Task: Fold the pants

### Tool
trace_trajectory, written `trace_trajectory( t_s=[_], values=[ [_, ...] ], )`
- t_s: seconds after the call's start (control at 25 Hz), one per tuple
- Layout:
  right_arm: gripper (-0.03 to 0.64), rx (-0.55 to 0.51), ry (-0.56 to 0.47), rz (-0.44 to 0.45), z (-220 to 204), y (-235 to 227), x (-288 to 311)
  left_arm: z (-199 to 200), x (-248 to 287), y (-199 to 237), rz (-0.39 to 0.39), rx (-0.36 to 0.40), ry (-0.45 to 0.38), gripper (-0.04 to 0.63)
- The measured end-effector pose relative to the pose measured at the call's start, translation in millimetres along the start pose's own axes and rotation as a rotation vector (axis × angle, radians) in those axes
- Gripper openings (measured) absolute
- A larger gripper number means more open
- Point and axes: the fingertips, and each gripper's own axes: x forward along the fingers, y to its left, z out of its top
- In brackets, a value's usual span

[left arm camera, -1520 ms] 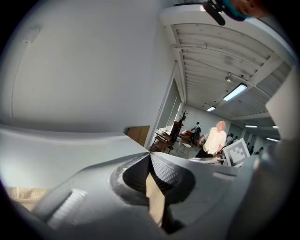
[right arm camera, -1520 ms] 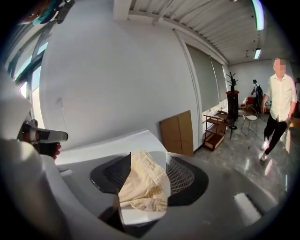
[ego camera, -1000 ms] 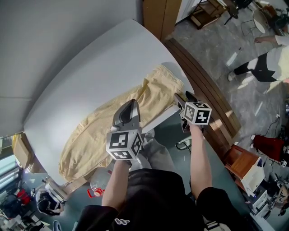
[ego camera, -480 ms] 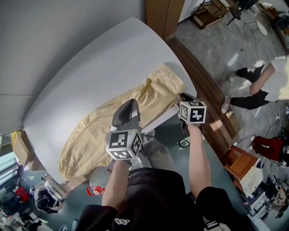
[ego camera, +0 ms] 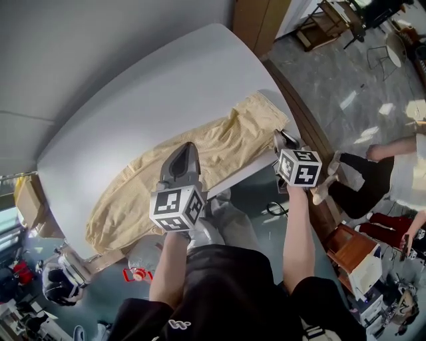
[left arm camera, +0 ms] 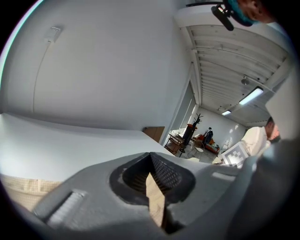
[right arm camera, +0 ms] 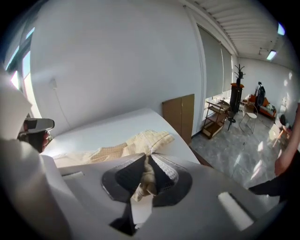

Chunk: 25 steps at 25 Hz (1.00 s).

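Note:
Pale yellow pants (ego camera: 219, 143) lie lengthwise across the white table (ego camera: 153, 86), one end near the right edge. My right gripper (ego camera: 279, 138) is at that end; its jaws have just been closing and now pinch a bunch of the fabric (right arm camera: 143, 180). The rest of the pants (right arm camera: 140, 140) spreads beyond the right gripper (right arm camera: 147, 159). My left gripper (ego camera: 188, 148) is over the middle of the pants at their near edge. In the left gripper view the left gripper (left arm camera: 151, 157) has its tips together, with a tan strip of fabric (left arm camera: 157, 201) between the jaws.
A person (ego camera: 399, 173) walks on the floor at the right. A wooden ledge (ego camera: 313, 133) runs along the table's right side and a wooden cabinet (ego camera: 256, 20) stands behind. A helmet (ego camera: 60, 283) and a bottle (ego camera: 143, 256) lie near the table's left end.
The right gripper's jaws closed on the pants' end at the table's right edge and rose with it. The left gripper shifted slightly across the table. The person at right walked nearer.

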Motion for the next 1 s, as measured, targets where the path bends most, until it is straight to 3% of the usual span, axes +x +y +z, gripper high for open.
trace_trajectory(
  t_s=[0.32, 0.64, 1.0],
  values=[
    [0.038, -0.114, -0.092, 0.059, 39, 63, -23, 14, -53, 34, 0.058, -0.027, -0.062, 0.006],
    [0.038, -0.211, -0.148, 0.179, 67, 159, -36, 24, -115, 90, 0.159, -0.076, -0.126, 0.006],
    [0.038, -0.483, -0.149, 0.323, 41, 287, -44, 24, -180, 146, 0.259, -0.122, -0.183, 0.006]
  ],
)
